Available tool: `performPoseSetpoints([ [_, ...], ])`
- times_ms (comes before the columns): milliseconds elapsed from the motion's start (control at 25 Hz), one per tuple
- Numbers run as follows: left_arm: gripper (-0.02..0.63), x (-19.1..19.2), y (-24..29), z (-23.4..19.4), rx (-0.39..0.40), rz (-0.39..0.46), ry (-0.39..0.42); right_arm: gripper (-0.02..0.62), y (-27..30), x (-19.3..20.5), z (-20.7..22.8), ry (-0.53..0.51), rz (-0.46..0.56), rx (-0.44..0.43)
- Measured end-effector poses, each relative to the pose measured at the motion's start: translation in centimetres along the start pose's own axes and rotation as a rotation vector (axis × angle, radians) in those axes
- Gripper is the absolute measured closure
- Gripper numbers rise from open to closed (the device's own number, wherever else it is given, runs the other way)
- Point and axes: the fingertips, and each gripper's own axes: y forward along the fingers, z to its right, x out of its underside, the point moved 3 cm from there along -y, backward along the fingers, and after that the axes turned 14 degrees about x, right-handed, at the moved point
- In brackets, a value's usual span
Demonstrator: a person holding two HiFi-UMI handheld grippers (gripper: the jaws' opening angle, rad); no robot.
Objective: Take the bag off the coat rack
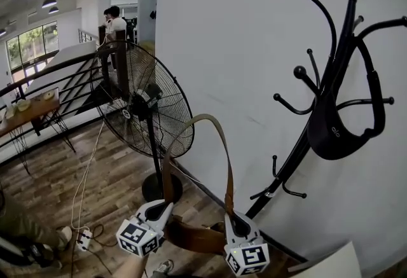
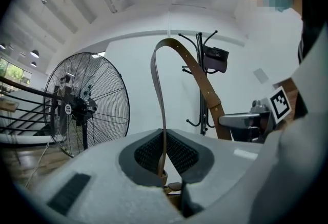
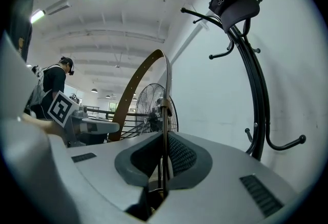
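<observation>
A brown leather bag (image 1: 194, 236) hangs low between my two grippers, clear of the black coat rack (image 1: 337, 60). Its tan strap (image 1: 219, 137) arches up in a loop above them. My left gripper (image 1: 165, 208) is shut on one end of the strap (image 2: 159, 89), which runs down between its pads. My right gripper (image 1: 234, 218) is shut on the other end of the strap (image 3: 138, 84). A black pouch bag (image 1: 337, 133) still hangs on the rack's hooks, up and to the right of both grippers. The rack (image 3: 251, 74) with the black bag (image 3: 233, 5) also shows in the right gripper view.
A large black pedestal fan (image 1: 149, 102) stands just left of the strap, its base (image 1: 160, 186) on the wooden floor by the white wall (image 1: 248, 48). A power strip (image 1: 82, 238) and cable lie at lower left. A railing (image 1: 57, 83) and people stand farther back.
</observation>
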Motion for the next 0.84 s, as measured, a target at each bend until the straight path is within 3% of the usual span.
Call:
performPoseSetpoints([
  [360, 0.588, 0.95, -0.38, 0.4, -0.02, -0.009, -0.038, 0.571, -0.43, 0.89, -0.23, -0.002, -0.02, -0.016],
  [840, 0.588, 0.75, 0.07, 0.4, 0.019, 0.001, -0.027, 0.571, -0.85, 0.55, -0.21, -0.005, -0.023, 0.009],
])
